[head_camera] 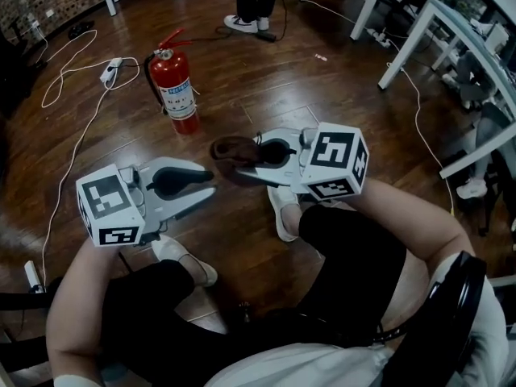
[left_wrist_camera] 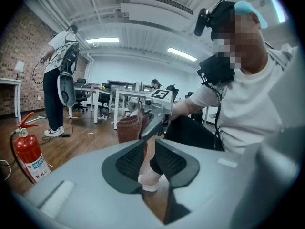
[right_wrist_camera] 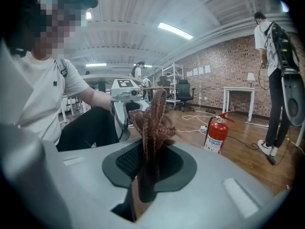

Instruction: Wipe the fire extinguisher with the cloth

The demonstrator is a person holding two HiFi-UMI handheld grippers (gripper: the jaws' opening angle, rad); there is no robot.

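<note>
The right gripper (head_camera: 242,168) pinches the cloth (head_camera: 229,150) at frame centre. The left gripper (head_camera: 208,184) is narrowly parted and empty. The extinguisher (head_camera: 175,85) stands upright at upper left, well apart. Wiping looks not yet begun; the next move is to bring the cloth to its body.

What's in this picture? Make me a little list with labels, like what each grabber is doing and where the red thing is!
Left gripper: jaws slightly apart, nothing between them
Right gripper: shut on the cloth
Fire extinguisher: red, upright on the wooden floor, ahead of both grippers, untouched
Wiping: not started yet
</note>
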